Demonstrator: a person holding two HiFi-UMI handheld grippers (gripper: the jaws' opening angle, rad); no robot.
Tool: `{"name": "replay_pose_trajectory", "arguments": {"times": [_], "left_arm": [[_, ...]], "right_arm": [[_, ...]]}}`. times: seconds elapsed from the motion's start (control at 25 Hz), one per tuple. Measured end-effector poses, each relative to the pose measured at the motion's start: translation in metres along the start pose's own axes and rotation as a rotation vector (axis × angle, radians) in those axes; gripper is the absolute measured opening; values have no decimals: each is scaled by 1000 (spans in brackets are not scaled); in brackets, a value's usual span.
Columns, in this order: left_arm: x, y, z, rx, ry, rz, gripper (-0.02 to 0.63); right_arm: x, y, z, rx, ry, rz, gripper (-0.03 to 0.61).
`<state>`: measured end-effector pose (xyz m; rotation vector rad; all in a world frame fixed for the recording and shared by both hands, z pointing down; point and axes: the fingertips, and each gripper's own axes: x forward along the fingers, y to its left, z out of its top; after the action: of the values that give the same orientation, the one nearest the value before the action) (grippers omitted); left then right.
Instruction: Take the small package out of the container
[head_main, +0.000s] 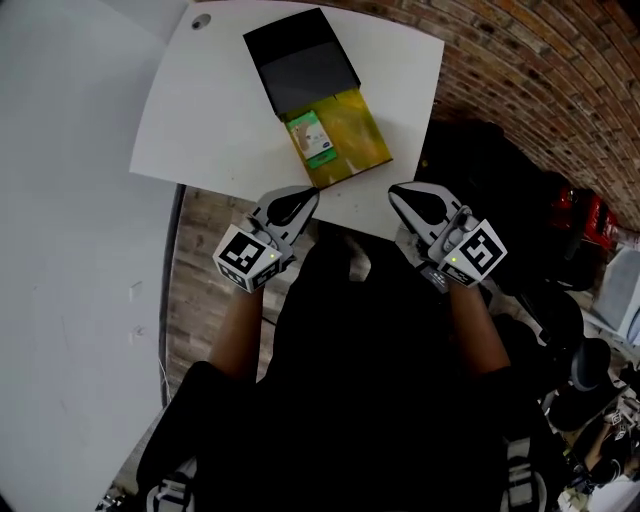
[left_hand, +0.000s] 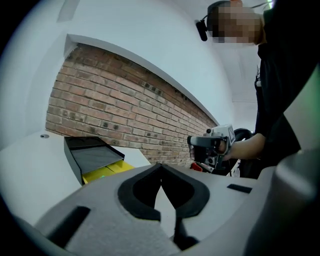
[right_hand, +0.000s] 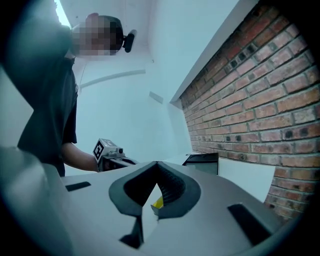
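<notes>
Your left claw (head_main: 302, 198) and right claw (head_main: 400, 192) both hang at the near edge of the desk (head_main: 200, 120), each with its jaws pressed together at the tips and nothing between them, touching nothing. Ahead of them and between the two lies the container (head_main: 362, 135), a yellow tray whose far half sits under a black cover (head_main: 300, 60), well apart from either claw. Lying flat in the open yellow part, on the side nearer your left claw, is the small package (head_main: 312, 140), green and white, partly against the cover's edge.
</notes>
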<state>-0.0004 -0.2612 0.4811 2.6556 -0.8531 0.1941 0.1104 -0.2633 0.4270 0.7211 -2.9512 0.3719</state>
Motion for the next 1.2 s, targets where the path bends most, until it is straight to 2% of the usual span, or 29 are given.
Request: {"name": "replay_pose_trajectory", "arguments": {"times": [0.28,0.52,0.96,1.2], "left_arm": [[3,13,1,51,48,132,12],[17,16,-3,155,187,211,12],[37,29,-4,236,330,183,14],[57,38,-6,345,438,148,20]], "right_arm": [[13,-20,5,7,4,118,6],[6,-34,14,6,-15,172,5],[-13,-47,15,12,-32,175,6],[-22,-51,12,24,-36,165,5]]}}
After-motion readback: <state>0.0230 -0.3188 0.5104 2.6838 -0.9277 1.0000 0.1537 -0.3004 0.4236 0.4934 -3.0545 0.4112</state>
